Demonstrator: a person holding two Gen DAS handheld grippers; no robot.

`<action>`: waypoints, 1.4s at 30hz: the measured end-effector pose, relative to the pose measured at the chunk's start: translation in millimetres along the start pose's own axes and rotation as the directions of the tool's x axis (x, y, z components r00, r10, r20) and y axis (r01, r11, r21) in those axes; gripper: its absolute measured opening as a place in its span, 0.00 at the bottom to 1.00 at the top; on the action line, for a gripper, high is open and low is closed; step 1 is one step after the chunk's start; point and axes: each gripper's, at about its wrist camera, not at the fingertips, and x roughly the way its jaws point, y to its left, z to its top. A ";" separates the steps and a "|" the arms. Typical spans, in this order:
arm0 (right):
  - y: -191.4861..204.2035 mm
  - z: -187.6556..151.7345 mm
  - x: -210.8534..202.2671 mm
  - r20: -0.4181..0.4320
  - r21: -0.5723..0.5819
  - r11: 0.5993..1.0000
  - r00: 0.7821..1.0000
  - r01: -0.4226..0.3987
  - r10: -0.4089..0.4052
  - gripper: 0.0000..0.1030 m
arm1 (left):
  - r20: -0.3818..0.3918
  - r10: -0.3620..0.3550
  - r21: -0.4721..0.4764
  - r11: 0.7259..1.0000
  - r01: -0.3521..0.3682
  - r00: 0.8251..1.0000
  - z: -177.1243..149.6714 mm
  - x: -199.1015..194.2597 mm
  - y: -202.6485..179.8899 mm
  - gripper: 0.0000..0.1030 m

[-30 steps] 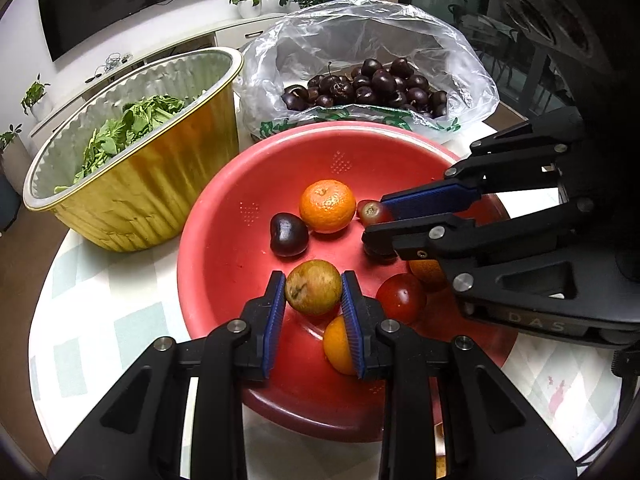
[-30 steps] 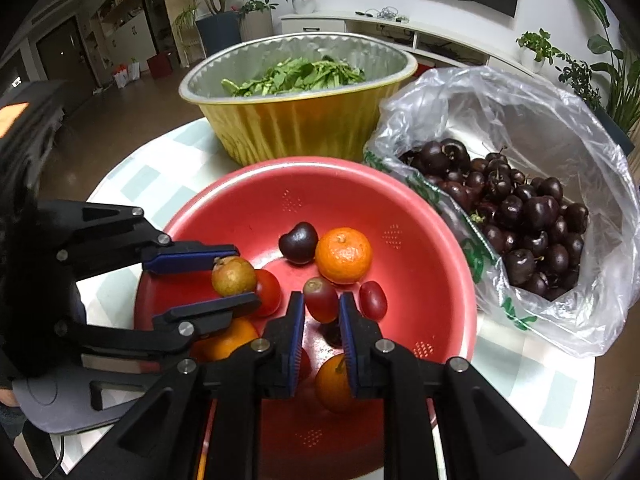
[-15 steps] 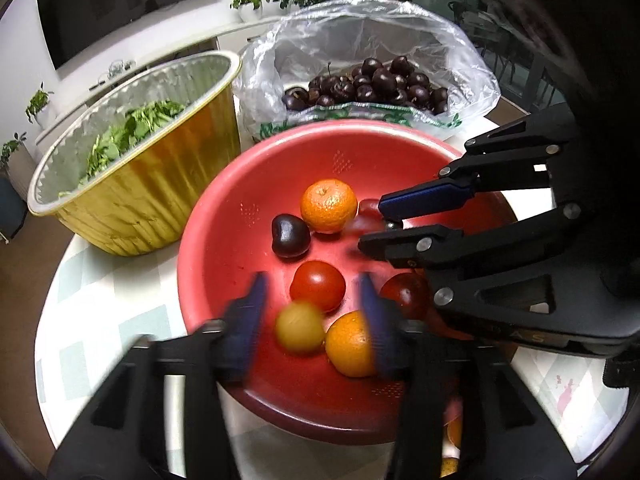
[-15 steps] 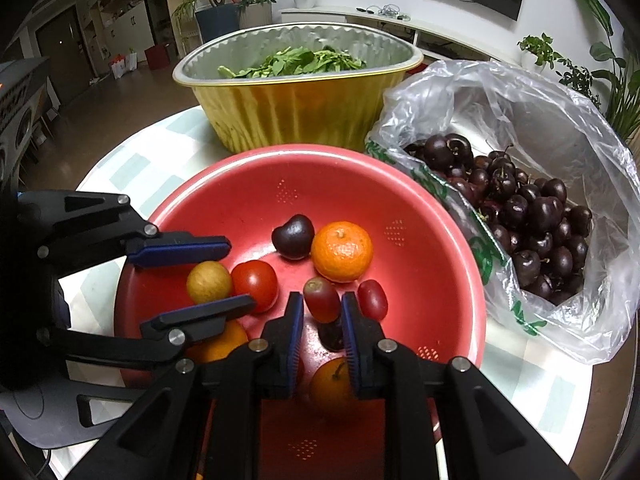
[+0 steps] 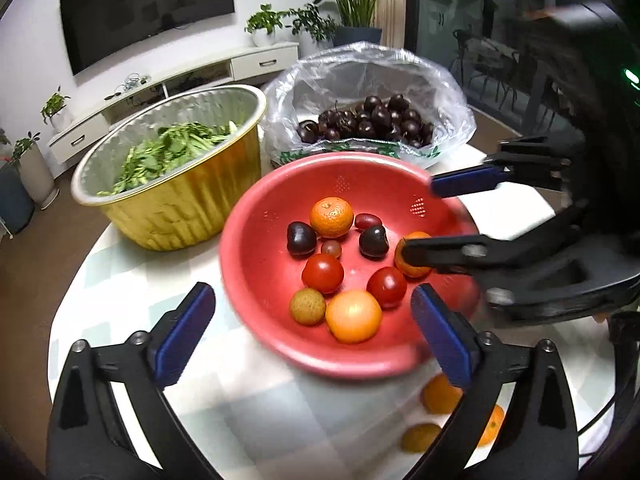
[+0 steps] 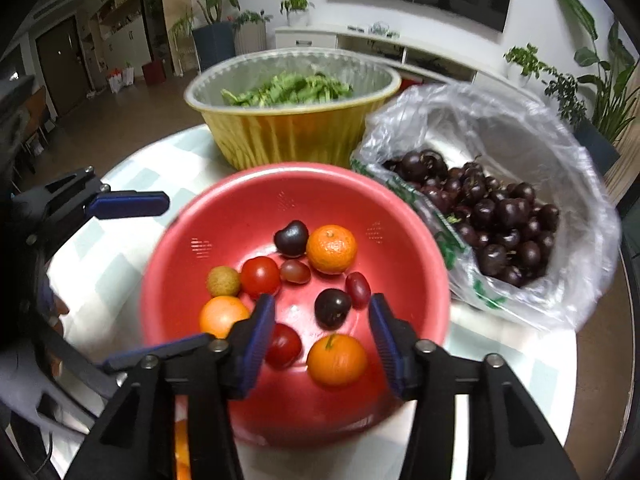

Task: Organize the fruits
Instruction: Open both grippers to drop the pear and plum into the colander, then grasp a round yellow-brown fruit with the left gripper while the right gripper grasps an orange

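Round checked table [image 5: 120,280], red bowl [image 5: 256,264], gold foil tub [image 5: 180,208], cherry bag [image 5: 360,80], loose oranges [image 5: 438,394]

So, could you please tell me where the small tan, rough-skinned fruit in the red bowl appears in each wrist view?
Left wrist view: the tan fruit lies low in the red bowl, at the near side, just left of a large orange.
Right wrist view: the tan fruit lies at the bowl's left side, touching a red tomato on its right.
Shared landmark: the gold foil tub of greens behind the bowl.
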 end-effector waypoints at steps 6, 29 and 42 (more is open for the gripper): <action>19.2 -50.0 -52.1 0.086 0.039 0.998 0.995 -0.049 0.045 0.84 | 0.007 0.017 0.038 0.999 -0.017 1.000 -38.1 -31.0 -11.8 1.00; 70.0 -126.8 -28.8 -0.071 0.223 0.971 0.992 -0.084 0.102 0.67 | -0.101 0.101 -0.017 0.995 -0.103 0.990 -141.1 -64.4 -44.9 1.00; 81.0 -123.6 -16.6 -0.096 0.182 0.978 0.988 -0.100 0.119 0.41 | -0.188 -0.041 0.040 0.998 0.050 0.981 -113.1 -25.7 -28.0 1.00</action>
